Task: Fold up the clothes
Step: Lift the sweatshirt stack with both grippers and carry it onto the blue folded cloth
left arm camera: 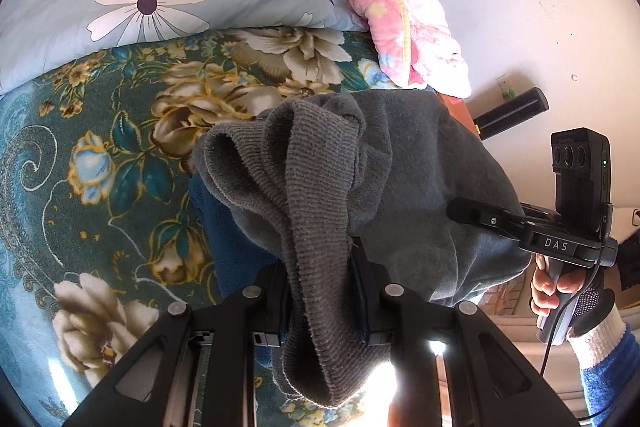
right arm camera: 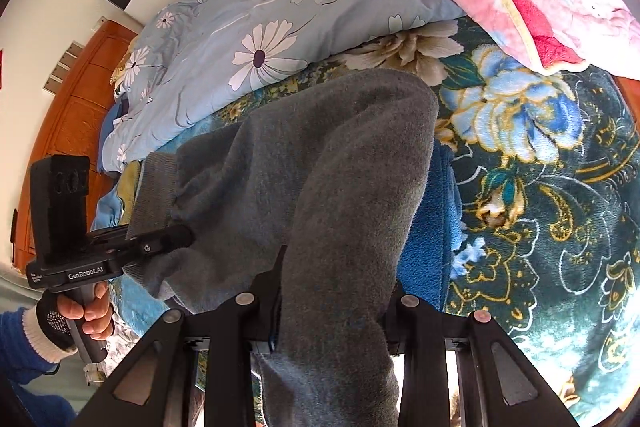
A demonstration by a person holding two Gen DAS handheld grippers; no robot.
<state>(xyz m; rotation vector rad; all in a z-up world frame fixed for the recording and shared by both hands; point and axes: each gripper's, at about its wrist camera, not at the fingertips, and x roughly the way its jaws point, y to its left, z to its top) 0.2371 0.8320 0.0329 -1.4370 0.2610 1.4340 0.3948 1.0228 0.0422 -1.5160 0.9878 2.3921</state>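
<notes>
Both my grippers pinch the grey sweatshirt (left arm camera: 400, 163): left gripper (left arm camera: 320, 291) on its ribbed hem (left arm camera: 312, 227), right gripper (right arm camera: 332, 311) on body fabric. It hangs over the floral bed blanket (left arm camera: 100, 155). Recommend lowering toward twelve o'clock, edges level.

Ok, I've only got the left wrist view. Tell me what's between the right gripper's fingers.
Observer: The right gripper is shut on a thick fold of the grey garment. The fold is plain fabric, not the ribbed edge.
Operator: Now say what stands past the floral quilt.
Observer: An orange-brown wooden panel stands beyond the pale blue floral quilt, against the white wall.
</notes>
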